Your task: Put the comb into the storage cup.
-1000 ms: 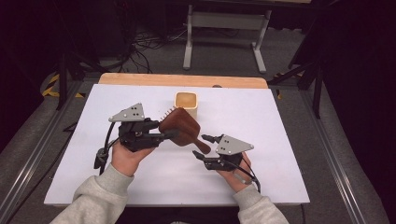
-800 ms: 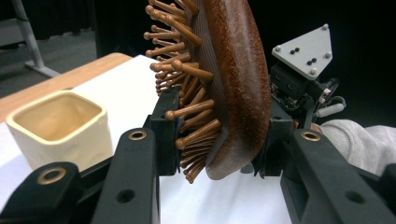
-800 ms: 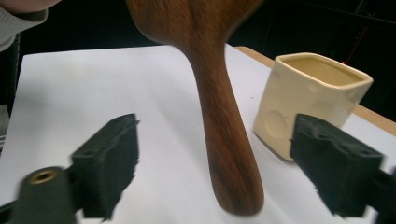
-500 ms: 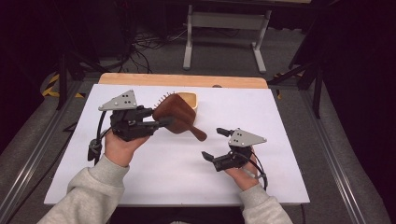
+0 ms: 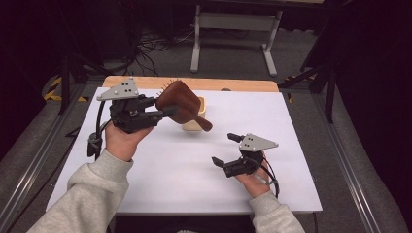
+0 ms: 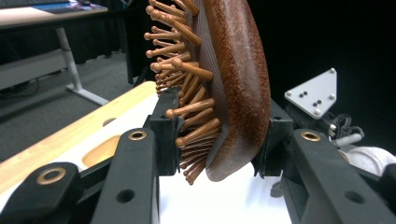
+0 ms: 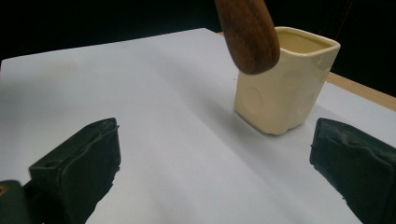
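Count, hairbrushes: one wooden hairbrush (image 5: 180,103), brown, with peg bristles and a tapering handle.
Count, cups: one cream cup (image 5: 194,118), square-sided, upright on the table (image 5: 184,170).
Count, grippers: two, one in each hand; left gripper (image 5: 163,112) at the left of the high view, right gripper (image 5: 226,149) at the lower right.
Count, sleeves: two, both light grey, entering from the bottom edge of the high view.
Left gripper, state: clamped across the head of the hairbrush (image 6: 219,88); one pad against the bristle face, the other against the smooth wooden back, as seen in the left gripper view.
Right gripper, state: spread wide with nothing between the jaws; jaws just been opening; aimed at the cup (image 7: 282,79) in the right gripper view.
Hairbrush, place: held in the air above the table, in front of the cup in the high view; head set edge-up, bristles turned to the far side.
Hairbrush relative to left gripper: head gripped near its lower edge, most of it rising above the jaws, handle slanting down and to the right.
Hairbrush relative to right gripper: well apart; handle end (image 7: 250,35) hanging just in front of the cup rim in the right gripper view.
Cup relative to right gripper: apart, beyond the open jaws, toward the far side of the table.
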A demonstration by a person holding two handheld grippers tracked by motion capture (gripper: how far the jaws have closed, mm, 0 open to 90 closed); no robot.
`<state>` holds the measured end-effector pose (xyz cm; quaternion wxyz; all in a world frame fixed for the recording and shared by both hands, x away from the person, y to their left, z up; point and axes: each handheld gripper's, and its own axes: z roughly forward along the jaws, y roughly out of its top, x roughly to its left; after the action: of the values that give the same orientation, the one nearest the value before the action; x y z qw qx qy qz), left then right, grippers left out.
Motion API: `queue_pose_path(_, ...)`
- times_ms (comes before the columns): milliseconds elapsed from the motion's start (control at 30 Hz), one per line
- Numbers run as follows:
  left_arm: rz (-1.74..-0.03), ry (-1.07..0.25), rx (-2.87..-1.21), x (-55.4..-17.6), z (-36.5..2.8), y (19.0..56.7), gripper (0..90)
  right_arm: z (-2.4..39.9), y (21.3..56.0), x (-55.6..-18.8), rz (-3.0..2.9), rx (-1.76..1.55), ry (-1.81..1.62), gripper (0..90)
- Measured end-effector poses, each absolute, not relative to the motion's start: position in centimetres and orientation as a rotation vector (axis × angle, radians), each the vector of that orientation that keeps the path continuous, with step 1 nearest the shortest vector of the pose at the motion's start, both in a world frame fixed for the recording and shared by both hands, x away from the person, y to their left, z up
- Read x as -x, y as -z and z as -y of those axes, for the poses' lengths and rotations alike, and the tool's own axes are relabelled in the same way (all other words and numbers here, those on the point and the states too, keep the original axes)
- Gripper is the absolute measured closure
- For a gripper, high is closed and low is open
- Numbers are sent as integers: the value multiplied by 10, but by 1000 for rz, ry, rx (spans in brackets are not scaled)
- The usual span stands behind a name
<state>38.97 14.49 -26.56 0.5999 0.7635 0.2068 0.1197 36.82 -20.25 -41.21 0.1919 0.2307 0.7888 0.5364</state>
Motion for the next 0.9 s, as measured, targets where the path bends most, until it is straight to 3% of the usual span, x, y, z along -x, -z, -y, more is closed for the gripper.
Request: queue_pose_path(900,-560,-443,-1745,-411,-142,250,609,202,414,-369,-2228,-670,-1506,35)
